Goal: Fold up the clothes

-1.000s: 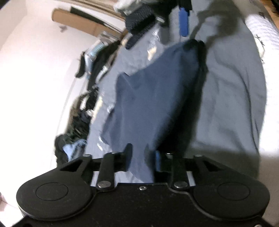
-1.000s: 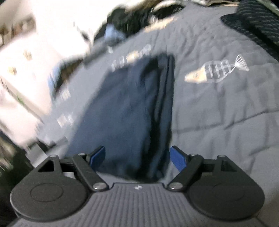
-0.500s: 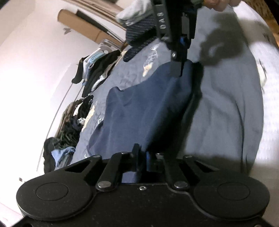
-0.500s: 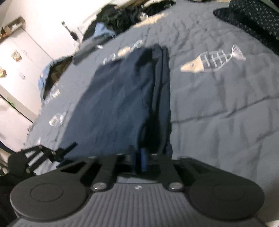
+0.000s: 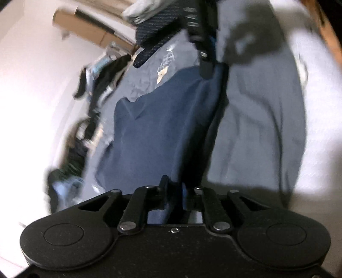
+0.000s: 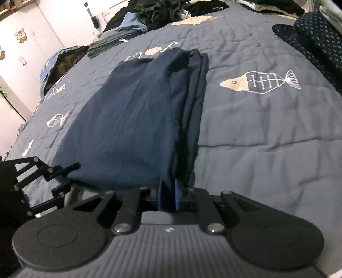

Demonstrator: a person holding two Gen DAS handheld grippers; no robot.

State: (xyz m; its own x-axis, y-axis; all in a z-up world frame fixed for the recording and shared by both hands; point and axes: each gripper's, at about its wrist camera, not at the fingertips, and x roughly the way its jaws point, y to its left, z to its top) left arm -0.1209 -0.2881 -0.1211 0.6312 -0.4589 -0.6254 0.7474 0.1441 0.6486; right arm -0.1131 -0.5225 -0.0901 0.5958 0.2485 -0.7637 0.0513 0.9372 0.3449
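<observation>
A navy garment (image 6: 132, 119) lies folded lengthwise on the blue-grey fish-print quilt (image 6: 267, 128). My right gripper (image 6: 168, 194) is at its near end, and its jaws are opening with the raised fold still pinched between the blue pads. In the left wrist view the same garment (image 5: 162, 128) runs away from my left gripper (image 5: 174, 188). Those jaws are opening too, with the cloth's near edge caught between them. Each gripper shows in the other's view: the right gripper (image 5: 206, 70) at the far end, the left gripper (image 6: 68, 176) at the lower left corner.
Dark clothes (image 6: 162, 10) are heaped along the quilt's far edge beside a folded grey stack (image 6: 111, 42). A dark dotted cloth (image 6: 316, 40) lies at the far right. White cupboard doors (image 6: 21, 53) stand to the left. More loose clothes (image 5: 85, 132) line the bed's edge.
Both grippers closed onto opposite ends of the garment's folded edge, the right from wide open. Their jaws have since eased apart a little, and the fold now stands up as a ridge.
</observation>
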